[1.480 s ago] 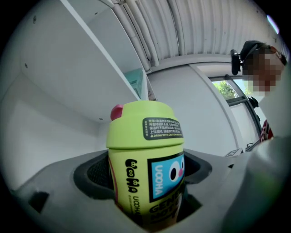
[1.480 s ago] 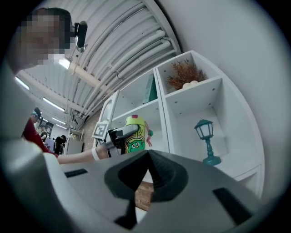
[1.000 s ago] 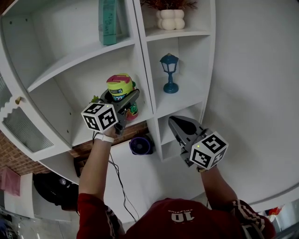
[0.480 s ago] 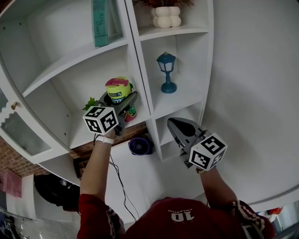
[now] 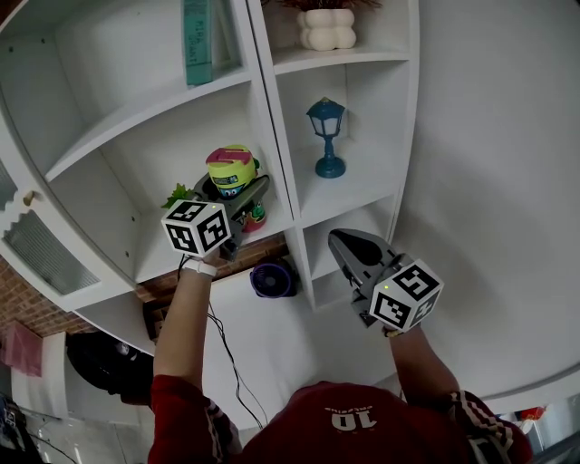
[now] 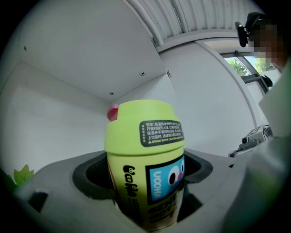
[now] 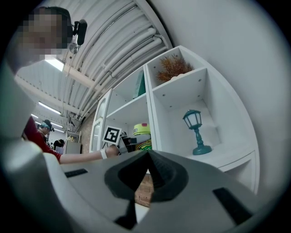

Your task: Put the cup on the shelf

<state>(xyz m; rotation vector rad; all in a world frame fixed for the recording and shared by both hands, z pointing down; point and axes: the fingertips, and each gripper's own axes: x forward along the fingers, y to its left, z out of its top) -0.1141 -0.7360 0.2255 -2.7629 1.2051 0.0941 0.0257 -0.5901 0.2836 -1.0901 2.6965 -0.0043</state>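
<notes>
A yellow-green cup (image 5: 232,171) with a lid, a pink tab and a cartoon face label stands upright between the jaws of my left gripper (image 5: 237,198), which is shut on it. In the left gripper view the cup (image 6: 146,159) fills the middle, inside a white shelf compartment (image 6: 68,109). In the head view the cup sits at or just above the shelf board (image 5: 181,249); I cannot tell if it touches. My right gripper (image 5: 348,243) hangs lower right, shut with nothing in it, its tips (image 7: 148,154) meeting.
A blue lantern (image 5: 325,138) stands in the compartment to the right. A small green plant (image 5: 178,195) sits left of the cup. A teal book (image 5: 198,41) and a white vase (image 5: 329,27) are on upper shelves. A purple fan (image 5: 273,281) sits below.
The left gripper and cup have stayed almost in place at the shelf compartment, shifting only slightly. The right gripper has not moved.
</notes>
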